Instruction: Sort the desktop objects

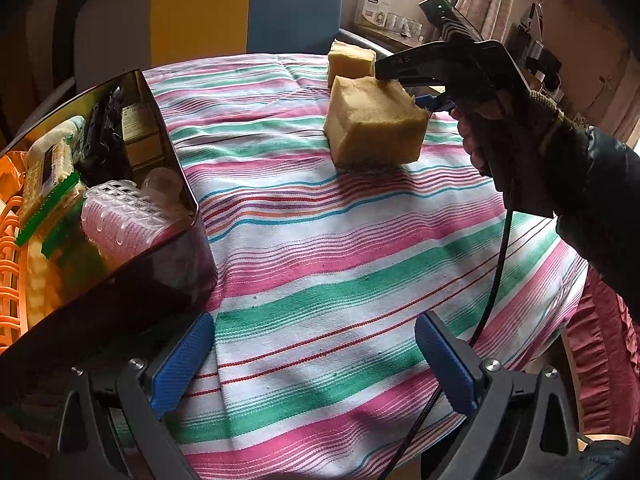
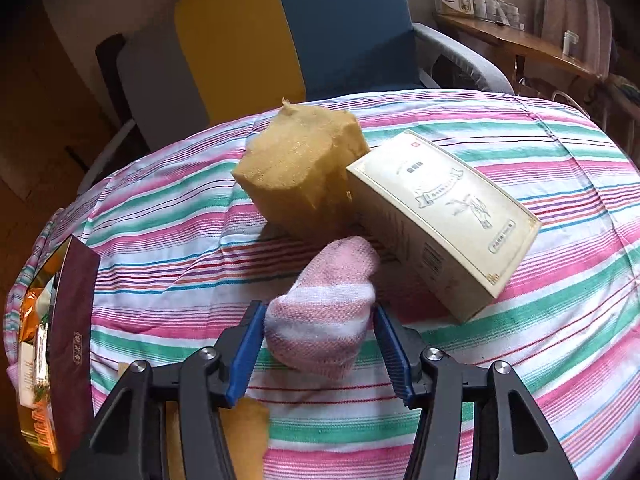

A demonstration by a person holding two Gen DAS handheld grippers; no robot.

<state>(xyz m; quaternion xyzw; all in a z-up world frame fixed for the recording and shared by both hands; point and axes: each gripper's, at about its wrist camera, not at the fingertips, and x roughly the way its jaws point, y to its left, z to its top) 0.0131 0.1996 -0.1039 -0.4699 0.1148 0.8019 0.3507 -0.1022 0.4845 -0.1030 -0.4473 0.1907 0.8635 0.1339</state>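
My right gripper (image 2: 320, 344) is shut on a rolled pink-and-white striped sock (image 2: 324, 308), held just above the striped tablecloth (image 2: 520, 344). Behind the sock lie a yellow sponge block (image 2: 296, 168) and a cream cardboard box (image 2: 444, 216), touching each other. In the left wrist view, my left gripper (image 1: 316, 356) is open and empty above the cloth. The right gripper (image 1: 424, 76) shows there at the far side, behind a nearer sponge block (image 1: 376, 124); a second sponge (image 1: 352, 60) lies beyond it.
A dark shiny bin (image 1: 176, 248) stands at the left, holding a pink hair roller (image 1: 120, 216), green-edged scourers (image 1: 52, 208) and an orange basket (image 1: 12, 280). The bin also shows in the right wrist view (image 2: 72, 340). A yellow-and-blue chair (image 2: 304, 28) stands behind the table.
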